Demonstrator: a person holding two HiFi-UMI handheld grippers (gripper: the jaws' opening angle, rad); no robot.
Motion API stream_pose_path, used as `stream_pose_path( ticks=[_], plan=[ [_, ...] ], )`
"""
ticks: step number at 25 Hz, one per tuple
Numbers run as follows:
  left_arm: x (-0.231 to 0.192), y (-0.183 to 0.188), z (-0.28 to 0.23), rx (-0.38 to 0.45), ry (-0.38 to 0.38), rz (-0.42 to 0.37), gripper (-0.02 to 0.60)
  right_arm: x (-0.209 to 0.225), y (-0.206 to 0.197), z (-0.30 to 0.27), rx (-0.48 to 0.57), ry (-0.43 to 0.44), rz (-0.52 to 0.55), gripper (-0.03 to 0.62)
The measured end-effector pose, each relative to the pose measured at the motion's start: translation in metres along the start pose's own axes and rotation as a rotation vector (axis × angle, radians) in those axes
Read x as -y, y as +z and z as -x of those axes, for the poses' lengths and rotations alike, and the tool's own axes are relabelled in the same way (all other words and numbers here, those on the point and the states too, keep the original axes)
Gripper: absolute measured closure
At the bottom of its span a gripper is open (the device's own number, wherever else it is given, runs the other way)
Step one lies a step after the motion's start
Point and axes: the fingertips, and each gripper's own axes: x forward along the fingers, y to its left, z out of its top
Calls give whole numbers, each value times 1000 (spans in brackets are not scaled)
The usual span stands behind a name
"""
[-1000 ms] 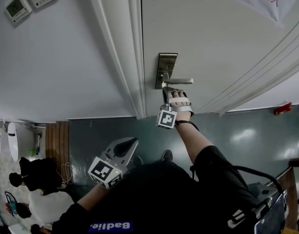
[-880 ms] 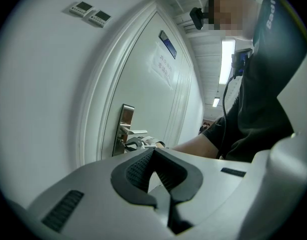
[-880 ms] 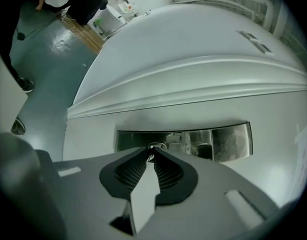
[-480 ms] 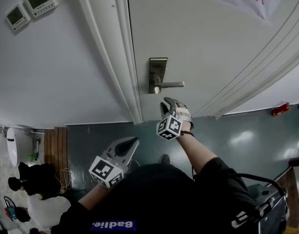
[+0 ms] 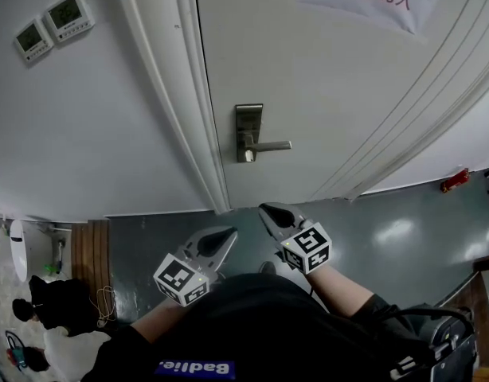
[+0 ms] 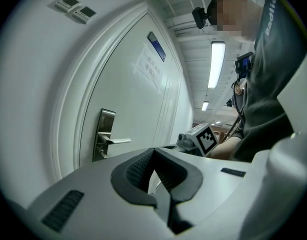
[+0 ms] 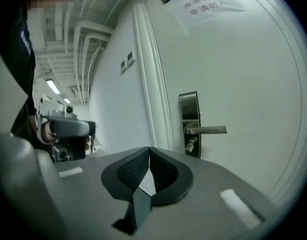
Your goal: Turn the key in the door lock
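At the far left, two wall controllers (image 5: pixel 68 12) sit high on the wall, well apart from anything I need. Next comes my left gripper (image 5: pixel 230 233), held low and short of the door (image 5: pixel 324 94), jaws pressed together with nothing between them. Up on the door is the lock plate (image 5: pixel 247 124). The key (image 5: pixel 247 157) sticks out of the cylinder at the plate's lower end, just under the lever handle (image 5: pixel 270 146). My right gripper (image 5: pixel 265 208) hangs below and slightly right of that, well apart from the key. Its jaws are closing on empty air, down to the tips touching. I judge the key to be small, light, stiff, smooth metal, so I'd expect it to slip between my pads rather than bend. I'd take it by the flat head, pads square on its two faces and close to the cylinder. Then I'd roll about its shaft, minding the lever just above.
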Motion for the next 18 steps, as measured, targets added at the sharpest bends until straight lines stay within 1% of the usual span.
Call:
stream_pose_path(
  ticks=[3, 8, 12, 15, 18],
  plan=[
    [8, 3, -5, -4, -26, -17, 588, -16, 17, 17, 81, 30, -43, 592],
    [24, 1, -11, -13, -60, -36, 588, -34, 22, 45, 167, 35, -44, 592],
    [32, -2, -13, -22, -80, -48, 588, -39, 12, 52, 161, 38, -62, 593],
    [40, -4, -15, -30, -98, -56, 588, -44, 6, 52, 149, 60, -51, 594],
    [42, -4, -16, -29, -97, -61, 588, -46, 4, 53, 147, 68, -37, 594]
  ],
)
